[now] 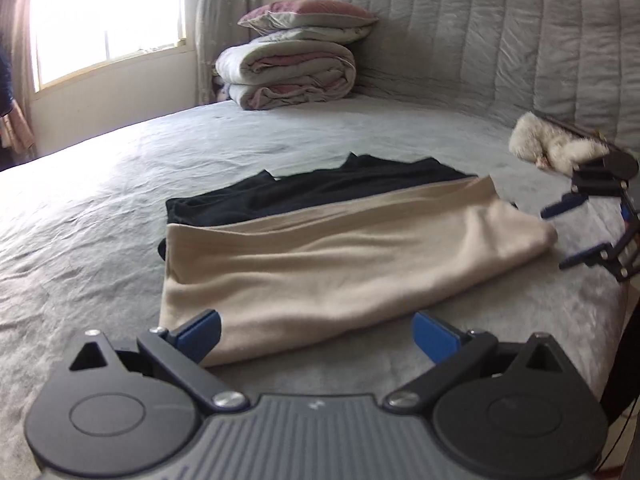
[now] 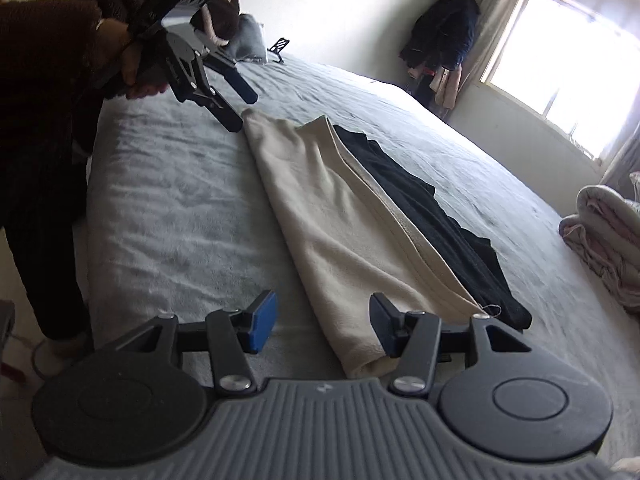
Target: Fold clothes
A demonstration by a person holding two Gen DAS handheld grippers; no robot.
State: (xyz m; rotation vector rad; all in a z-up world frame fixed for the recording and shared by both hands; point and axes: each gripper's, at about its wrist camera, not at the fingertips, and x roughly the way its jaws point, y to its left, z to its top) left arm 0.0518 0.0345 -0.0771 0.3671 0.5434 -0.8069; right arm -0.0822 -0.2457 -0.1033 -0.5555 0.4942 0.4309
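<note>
A: What are we handling here?

B: One beige cloth (image 1: 320,256) lying as a long flat band on the bed (image 1: 100,216), near the bed's edge where we stand. It lies partly over one black cloth (image 1: 320,188), which shows along its far side. So two garments, one of each colour.

A: How do we judge they will behave?

B: Soft and light, we think. The beige one sags into shallow ripples and its long edge looks doubled over, so it already lies folded lengthwise at least. It should drape and slip if we lift it by a single layer.

A: Where do we take hold?

B: At the two short ends, pinching all layers together. Our left gripper (image 1: 316,330) sits at one end, our right gripper (image 2: 322,322) at the other.

A: And the fingers?

B: Both pairs stand wide and hold nothing. In the right view one blue finger (image 2: 382,330) rests against the rolled end of the beige cloth; the other is apart from it.

A: Anything else to count?

B: One stack of folded quilts (image 1: 288,72) at the bed's far corner, by the headboard (image 1: 520,40).
</note>
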